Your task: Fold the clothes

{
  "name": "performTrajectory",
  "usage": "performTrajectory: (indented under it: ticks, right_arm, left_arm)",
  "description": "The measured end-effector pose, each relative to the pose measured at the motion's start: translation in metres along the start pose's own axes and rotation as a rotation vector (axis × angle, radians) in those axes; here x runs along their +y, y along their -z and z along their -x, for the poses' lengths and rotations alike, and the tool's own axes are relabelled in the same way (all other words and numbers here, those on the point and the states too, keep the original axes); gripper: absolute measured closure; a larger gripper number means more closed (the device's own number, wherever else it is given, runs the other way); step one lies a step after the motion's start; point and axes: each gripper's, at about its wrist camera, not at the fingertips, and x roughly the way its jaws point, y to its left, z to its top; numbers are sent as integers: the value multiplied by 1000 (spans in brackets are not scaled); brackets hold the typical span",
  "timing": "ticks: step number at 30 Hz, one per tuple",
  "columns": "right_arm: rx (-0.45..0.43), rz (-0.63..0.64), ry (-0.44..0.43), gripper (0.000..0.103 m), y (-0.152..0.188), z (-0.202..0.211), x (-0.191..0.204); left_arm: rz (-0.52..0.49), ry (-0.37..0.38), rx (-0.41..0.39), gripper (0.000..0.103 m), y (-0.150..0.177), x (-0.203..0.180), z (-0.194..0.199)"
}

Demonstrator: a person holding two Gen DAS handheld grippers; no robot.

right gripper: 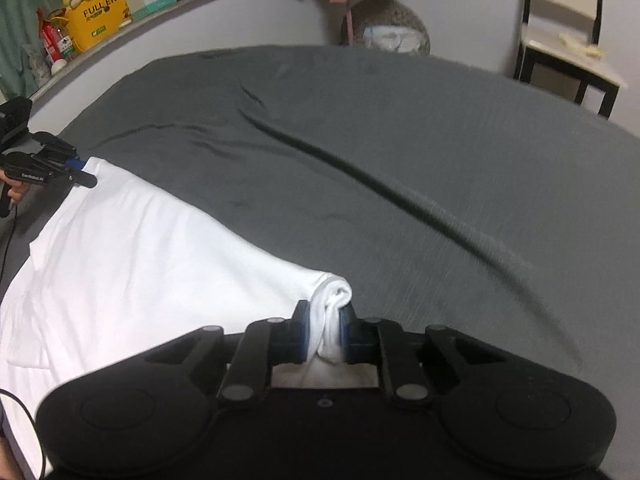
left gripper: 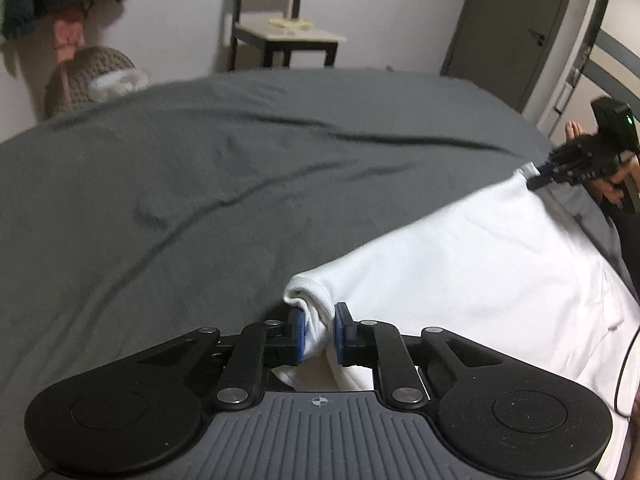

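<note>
A white garment (left gripper: 472,248) is stretched flat over the near part of a bed with a dark grey sheet (left gripper: 224,184). My left gripper (left gripper: 319,334) is shut on one bunched corner of it. In the left wrist view my right gripper (left gripper: 536,174) shows at the far right, pinching the opposite corner. From the right wrist view the same white garment (right gripper: 132,248) spreads to the left, and my right gripper (right gripper: 325,334) is shut on its rolled corner. The left gripper (right gripper: 82,170) appears there at the far left, clamped on the other corner. A hand holds each tool.
Beyond the grey sheet (right gripper: 400,152) stand a black-framed chair (left gripper: 280,28), a brown knitted pouffe (left gripper: 86,78) and a grey door (left gripper: 516,28). A shelf with a yellow bag (right gripper: 100,12) and boxes runs along the wall. A black cable (right gripper: 24,412) trails near the person.
</note>
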Motion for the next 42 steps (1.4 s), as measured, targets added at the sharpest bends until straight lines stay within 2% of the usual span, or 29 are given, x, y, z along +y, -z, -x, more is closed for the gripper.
performTrajectory:
  ticks: [3, 7, 9, 15, 18, 20, 23, 25, 29, 33, 37, 40, 42]
  right_arm:
    - [-47, 4, 22, 90, -6, 19, 6]
    - [-79, 53, 69, 91, -25, 40, 18]
    - [-92, 81, 104, 91, -38, 44, 22]
    - [-148, 99, 235, 91, -88, 30, 22]
    - [-170, 68, 290, 90, -109, 12, 18]
    - [-162, 60, 296, 90, -111, 3, 19]
    - [-173, 102, 275, 90, -98, 11, 25]
    - [-216, 124, 245, 90, -80, 29, 31]
    - [-305, 173, 170, 90, -33, 78, 51]
    - [-317, 191, 119, 90, 15, 114, 71]
    - [-242, 256, 107, 90, 60, 124, 90]
    - [-133, 343, 119, 90, 89, 111, 104]
    - [-77, 376, 122, 90, 103, 99, 110]
  left_arm:
    - [-48, -37, -43, 91, -9, -9, 13]
    - [-116, -99, -62, 91, -29, -16, 21]
    - [-133, -151, -85, 91, -44, -14, 21]
    - [-138, -315, -138, 91, -93, 3, 7]
    - [-106, -334, -136, 91, -103, 6, -2]
    - [-101, -331, -139, 91, -104, 5, -4]
    - [-143, -267, -207, 91, -86, 2, 18]
    - [-160, -216, -270, 91, -68, 1, 42]
    - [-242, -166, -257, 91, -27, -17, 65]
    - [-327, -119, -234, 91, 15, -37, 86]
    - [-413, -71, -210, 91, 57, -57, 107]
    - [-476, -36, -192, 91, 88, -72, 123]
    - [-524, -42, -155, 91, 105, -82, 115]
